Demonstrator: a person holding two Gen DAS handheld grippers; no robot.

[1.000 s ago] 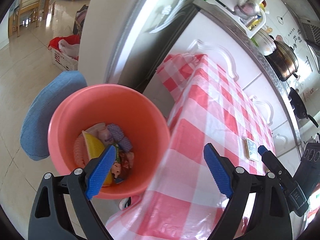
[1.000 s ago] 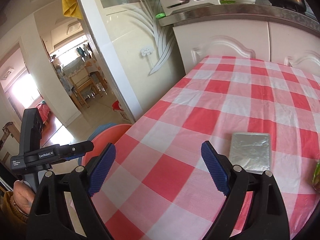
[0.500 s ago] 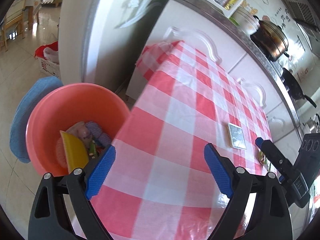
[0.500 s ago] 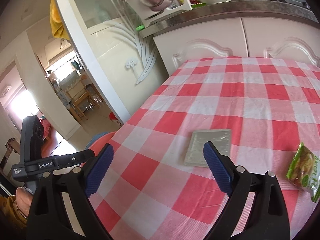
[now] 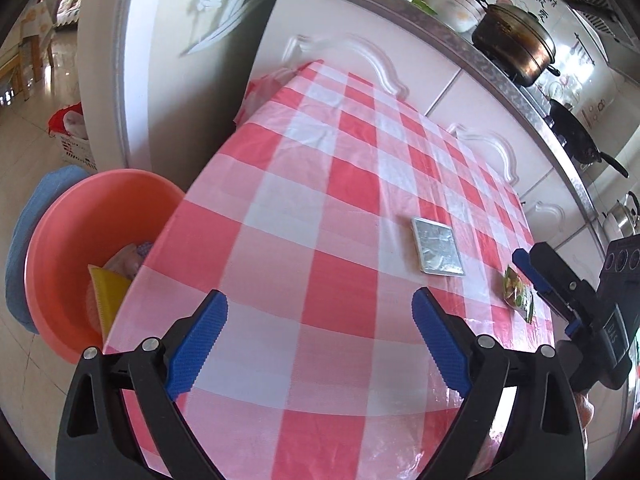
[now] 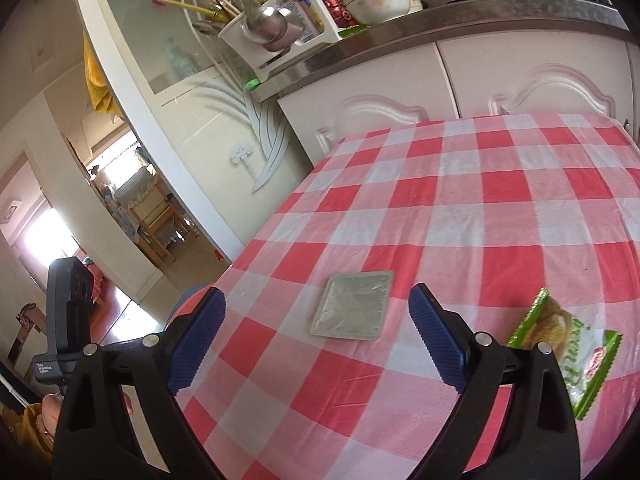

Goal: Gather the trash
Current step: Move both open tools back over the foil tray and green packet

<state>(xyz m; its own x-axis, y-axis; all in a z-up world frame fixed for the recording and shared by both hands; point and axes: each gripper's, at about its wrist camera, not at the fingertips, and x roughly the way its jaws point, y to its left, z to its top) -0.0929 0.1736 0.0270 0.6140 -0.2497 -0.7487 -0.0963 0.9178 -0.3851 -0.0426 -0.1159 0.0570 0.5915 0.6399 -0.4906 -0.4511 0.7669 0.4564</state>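
1. Where the table drops off at the far left of the left wrist view, the pink basin (image 5: 80,240) sits on the floor below the edge with wrappers already in it; that is where your trash ends up.
2. Your left gripper (image 5: 320,344) has its jaws opening, nothing between them; it hangs over bare checked tablecloth (image 5: 320,208), well apart from both leftover pieces.
3. The silver foil packet (image 6: 352,306) lies flat on the cloth, just ahead of your right gripper (image 6: 316,340) and roughly centred between its fingers; its sides run nearly in line with them.
4. That right gripper is also opening, and empty; it is plainly the nearer one to the packet.
5. The green snack wrapper (image 6: 576,356) lies just right of the right finger; its long axis seems to run diagonally, though the lens bends it.
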